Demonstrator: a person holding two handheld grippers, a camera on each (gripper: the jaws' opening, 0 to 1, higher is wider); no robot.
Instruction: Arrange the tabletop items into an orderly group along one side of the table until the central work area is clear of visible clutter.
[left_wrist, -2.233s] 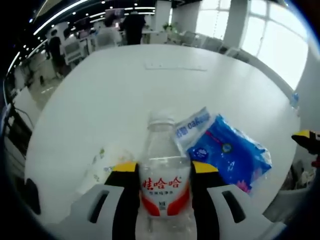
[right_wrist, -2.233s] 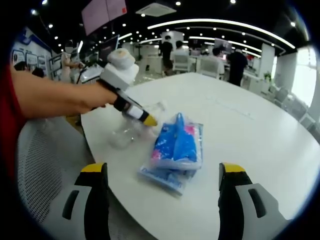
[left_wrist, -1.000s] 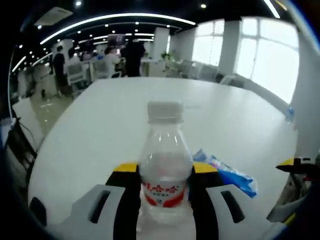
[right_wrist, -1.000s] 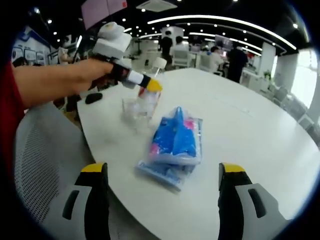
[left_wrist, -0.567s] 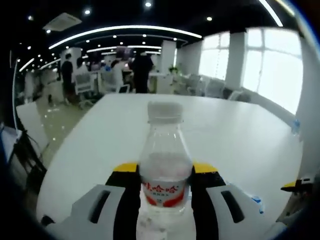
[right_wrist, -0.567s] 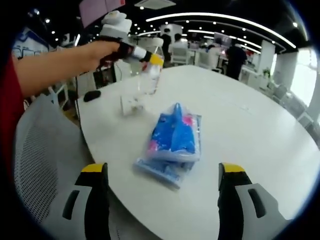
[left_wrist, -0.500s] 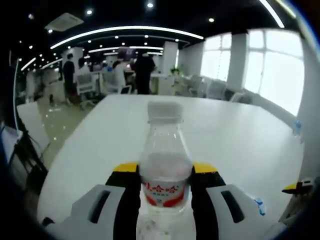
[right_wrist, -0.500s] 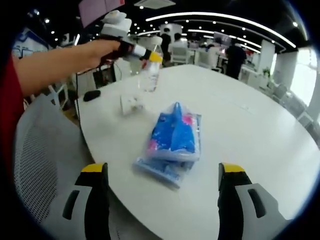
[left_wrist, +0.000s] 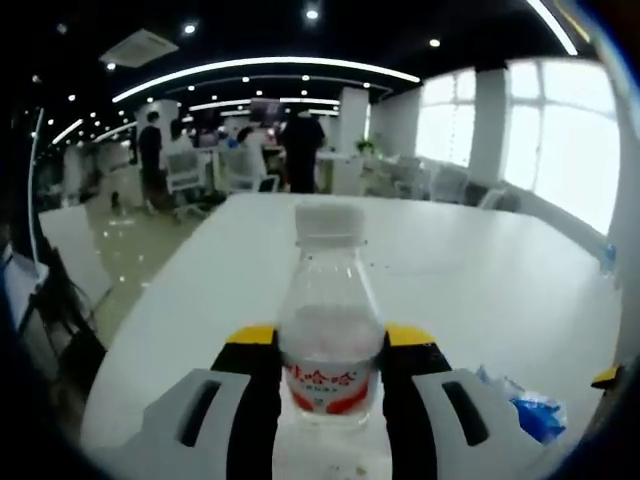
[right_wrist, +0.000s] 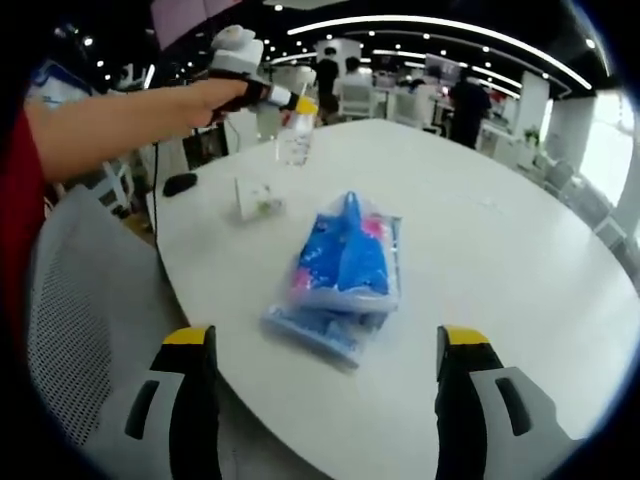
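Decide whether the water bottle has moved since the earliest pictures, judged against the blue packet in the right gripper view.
Yes. The bottle, shut in the left hand-held gripper, lay beside the blue packet; now it is upright, lifted and farther from it.

Clear capped water bottle (left_wrist: 330, 330) upright, blue packet (right_wrist: 343, 265) flat on table

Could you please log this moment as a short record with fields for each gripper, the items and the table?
left gripper: shut on the water bottle, held upright with its white cap on
right gripper: open, holding nothing, near the table edge
blue packet: lying flat on the table, ahead of the right gripper
small white item: on the table between the packet and the bottle; what it is cannot be told
dark item: at the far table edge
table: white, bare beyond the packet
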